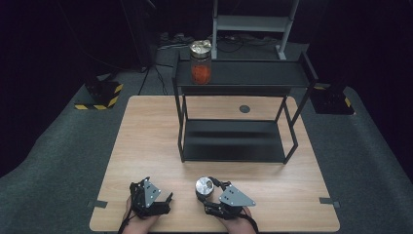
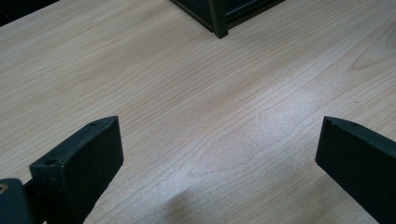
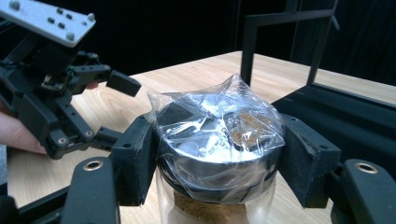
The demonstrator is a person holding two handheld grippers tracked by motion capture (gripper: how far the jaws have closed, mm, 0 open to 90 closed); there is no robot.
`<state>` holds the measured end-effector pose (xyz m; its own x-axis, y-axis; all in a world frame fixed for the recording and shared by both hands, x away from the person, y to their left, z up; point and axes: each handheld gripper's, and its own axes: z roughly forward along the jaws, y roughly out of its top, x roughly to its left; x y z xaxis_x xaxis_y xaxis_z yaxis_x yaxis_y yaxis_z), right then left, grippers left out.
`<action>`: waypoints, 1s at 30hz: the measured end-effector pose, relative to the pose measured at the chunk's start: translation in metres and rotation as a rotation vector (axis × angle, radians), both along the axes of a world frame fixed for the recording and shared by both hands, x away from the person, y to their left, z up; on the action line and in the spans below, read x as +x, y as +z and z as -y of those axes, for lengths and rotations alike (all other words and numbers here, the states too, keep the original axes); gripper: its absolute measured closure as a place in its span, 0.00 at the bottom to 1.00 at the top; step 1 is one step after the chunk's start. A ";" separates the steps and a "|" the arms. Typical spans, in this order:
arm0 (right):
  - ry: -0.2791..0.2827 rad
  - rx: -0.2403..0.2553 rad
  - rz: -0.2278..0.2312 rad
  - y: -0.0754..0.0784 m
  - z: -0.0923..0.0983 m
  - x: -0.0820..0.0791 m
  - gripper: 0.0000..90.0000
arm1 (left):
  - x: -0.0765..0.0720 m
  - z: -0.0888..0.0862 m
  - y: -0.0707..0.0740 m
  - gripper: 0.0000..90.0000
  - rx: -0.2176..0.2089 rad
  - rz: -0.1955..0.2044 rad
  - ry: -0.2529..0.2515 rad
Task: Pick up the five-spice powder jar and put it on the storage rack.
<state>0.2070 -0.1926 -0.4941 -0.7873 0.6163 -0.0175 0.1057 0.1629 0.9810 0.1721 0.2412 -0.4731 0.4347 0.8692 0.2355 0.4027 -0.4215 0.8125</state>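
Note:
A glass jar (image 3: 219,140) with a plastic-wrapped black lid and brown powder inside stands near the table's front edge (image 1: 203,186). My right gripper (image 1: 210,191) (image 3: 219,154) is shut on its lid, one pad pressing each side. A second jar (image 1: 200,62) holding orange-red contents sits on the left end of the black shelf's (image 1: 243,73) top level. My left gripper (image 1: 163,200) (image 2: 219,154) rests at the front left of the table, open, with bare wood between its jaws. It also appears at the left of the right gripper view (image 3: 116,88).
The black two-level metal shelf stands at the middle back of the wooden table (image 1: 146,141), its lower level (image 1: 234,139) bare. A shelf leg (image 2: 218,18) is ahead of the left gripper. Grey carpet surrounds the table, and a pale metal frame (image 1: 253,24) stands behind.

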 end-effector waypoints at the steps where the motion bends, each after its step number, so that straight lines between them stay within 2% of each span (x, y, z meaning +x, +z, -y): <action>1: -0.004 0.004 -0.001 0.001 0.001 0.000 0.38 | 0.000 0.000 0.000 0.01 -0.001 0.000 0.000; 7: -0.045 0.026 0.001 0.010 0.011 0.003 0.38 | 0.000 0.000 0.000 0.01 0.000 0.000 -0.001; 30: -0.214 0.029 0.058 0.045 0.060 0.010 0.38 | 0.000 0.000 0.000 0.01 -0.002 -0.001 0.000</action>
<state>0.2172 -0.2527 -0.4489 -0.6365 0.7703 -0.0386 0.0783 0.1143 0.9903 0.1724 0.2415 -0.4730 0.4352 0.8695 0.2336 0.4037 -0.4204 0.8126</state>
